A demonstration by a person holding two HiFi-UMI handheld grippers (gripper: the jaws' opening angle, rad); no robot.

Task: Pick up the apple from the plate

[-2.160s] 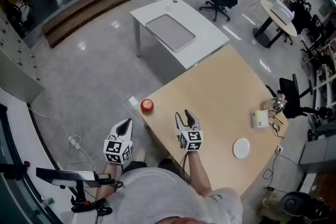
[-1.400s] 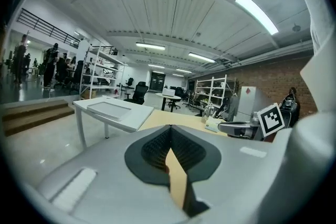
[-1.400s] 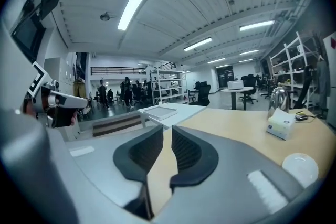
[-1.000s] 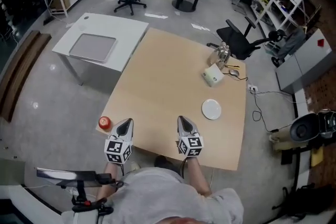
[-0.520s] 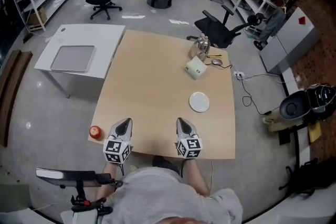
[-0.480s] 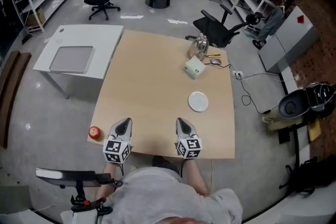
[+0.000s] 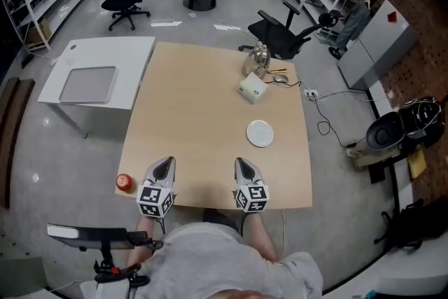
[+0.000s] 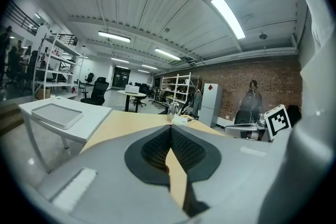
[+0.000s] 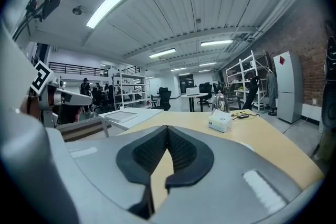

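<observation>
The left gripper [image 7: 164,162], clenched empty like the right gripper [image 7: 243,163], is hovering just right of the small red apple [image 7: 124,182] at the pale wooden tabletop's [image 7: 203,101] very corner, where a shut-jaw nudge risks knocking it floorward.

The left gripper [image 8: 170,127] is shown with its jaws closed tip to tip, nothing being held between them. A tan tabletop [image 8: 131,122] is seen beyond; at left, a grey tray [image 8: 56,114] is borne by a white table [image 8: 86,119].
</observation>
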